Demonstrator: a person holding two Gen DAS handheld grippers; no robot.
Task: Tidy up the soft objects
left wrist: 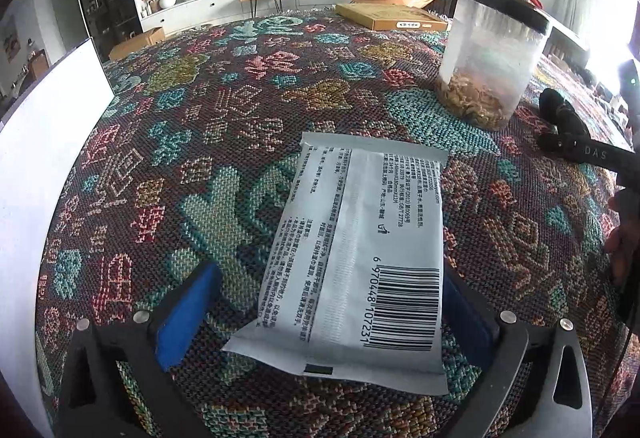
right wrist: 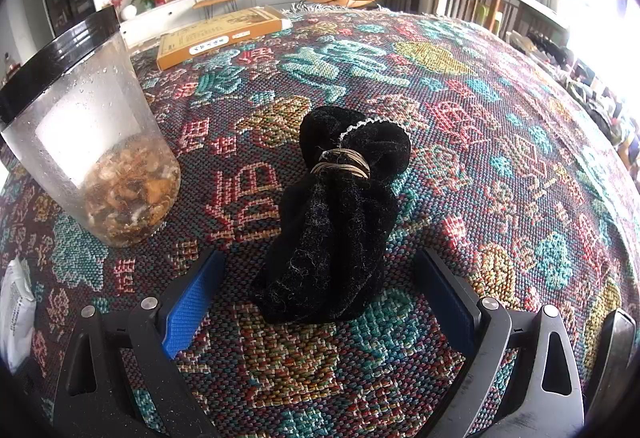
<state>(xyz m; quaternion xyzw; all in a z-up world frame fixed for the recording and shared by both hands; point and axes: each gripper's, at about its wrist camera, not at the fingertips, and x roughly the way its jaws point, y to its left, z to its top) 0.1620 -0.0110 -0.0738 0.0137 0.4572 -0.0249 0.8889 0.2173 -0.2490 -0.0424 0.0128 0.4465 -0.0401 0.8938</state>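
Note:
A white soft packet with printed text and a barcode lies flat on the patterned tablecloth. My left gripper is open around its near end. The right blue pad sits at the packet's edge, and the left pad stands clear of it. In the right wrist view a black velvet pouch, tied with a gold cord, rests on the cloth. My right gripper is open, with the pouch's near end between its blue pads and touching neither. The pouch also shows at the right of the left wrist view.
A clear jar with a black lid and dried bits inside stands between packet and pouch; it is seen again as the jar on the left. A flat yellow box lies at the table's far edge. A white panel borders the left.

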